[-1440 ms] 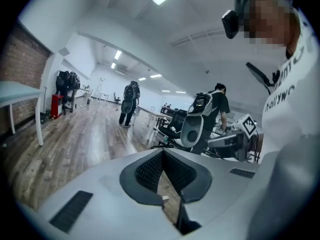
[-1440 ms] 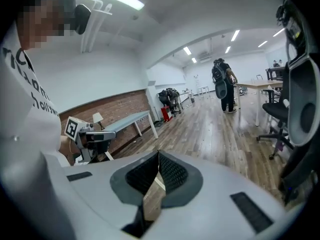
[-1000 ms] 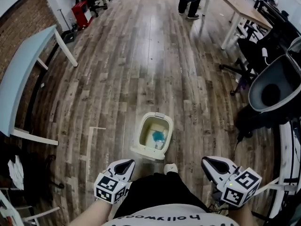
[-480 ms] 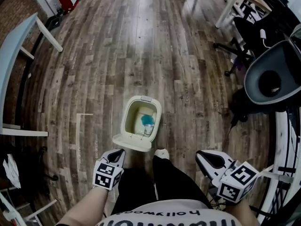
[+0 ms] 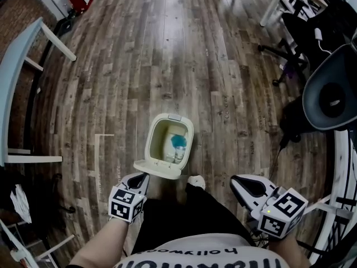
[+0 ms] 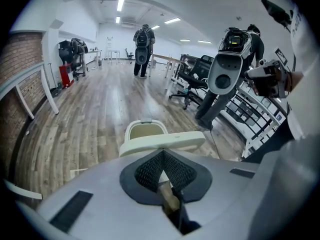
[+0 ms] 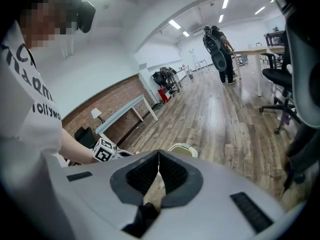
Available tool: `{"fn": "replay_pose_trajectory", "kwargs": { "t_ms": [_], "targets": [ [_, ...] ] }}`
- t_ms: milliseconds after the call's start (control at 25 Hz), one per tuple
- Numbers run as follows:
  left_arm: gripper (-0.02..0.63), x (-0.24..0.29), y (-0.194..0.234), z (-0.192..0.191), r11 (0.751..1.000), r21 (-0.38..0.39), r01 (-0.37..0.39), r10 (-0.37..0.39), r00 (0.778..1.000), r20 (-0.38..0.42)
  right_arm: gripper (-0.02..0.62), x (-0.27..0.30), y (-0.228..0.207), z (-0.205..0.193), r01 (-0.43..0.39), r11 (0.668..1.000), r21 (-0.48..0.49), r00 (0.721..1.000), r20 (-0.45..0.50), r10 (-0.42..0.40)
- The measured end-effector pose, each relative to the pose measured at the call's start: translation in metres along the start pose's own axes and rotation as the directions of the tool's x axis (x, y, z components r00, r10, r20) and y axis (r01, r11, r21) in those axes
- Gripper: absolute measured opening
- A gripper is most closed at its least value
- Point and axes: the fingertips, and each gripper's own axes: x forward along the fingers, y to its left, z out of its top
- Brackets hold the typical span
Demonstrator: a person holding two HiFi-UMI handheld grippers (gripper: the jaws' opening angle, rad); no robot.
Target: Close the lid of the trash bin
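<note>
Trash bin (image 5: 169, 141) open on the floor (image 5: 184, 66) straight ahead, lid (image 5: 159, 168) hanging toward the tools, long edge running left-right. Left tool (image 5: 140, 179), jaws together and empty, just beside its left corner; right tool (image 5: 240, 182), likewise pinched on nothing, well apart. Favours the left.

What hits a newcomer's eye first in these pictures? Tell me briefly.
The cream trash bin stands open in the middle of the wooden floor, its lid swung down toward the person and something blue inside. The left gripper, jaws together, points at the lid's near edge from close by; the right gripper, also shut, hangs off to the right. A big grey chair back fills the head view's right edge.
</note>
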Motion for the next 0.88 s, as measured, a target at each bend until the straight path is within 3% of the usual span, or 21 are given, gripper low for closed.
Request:
{"fn": "replay_pose_trajectory", "kwargs": {
  "t_ms": [360, 560, 880],
  "targets": [
    [0.005, 0.03, 0.015, 0.036, 0.999, -0.037, -0.033, 0.034, 0.999, 0.023, 0.009, 0.008, -0.031, -0.002, -0.021, 0.999, 0.048, 1.0, -0.007, 0.021],
    [0.005, 0.049, 0.023, 0.053, 0.995, -0.091, 0.035, -0.032, 0.999, 0.037, 0.009, 0.017, -0.039, 0.004, 0.039, 0.995, 0.097, 0.999, 0.022, -0.041],
    [0.005, 0.089, 0.034, 0.075, 0.979, -0.161, 0.127, -0.131, 0.991, -0.013, 0.009, 0.043, -0.038, 0.005, 0.135, 0.974, 0.181, 0.988, 0.045, -0.145]
  ]
}}
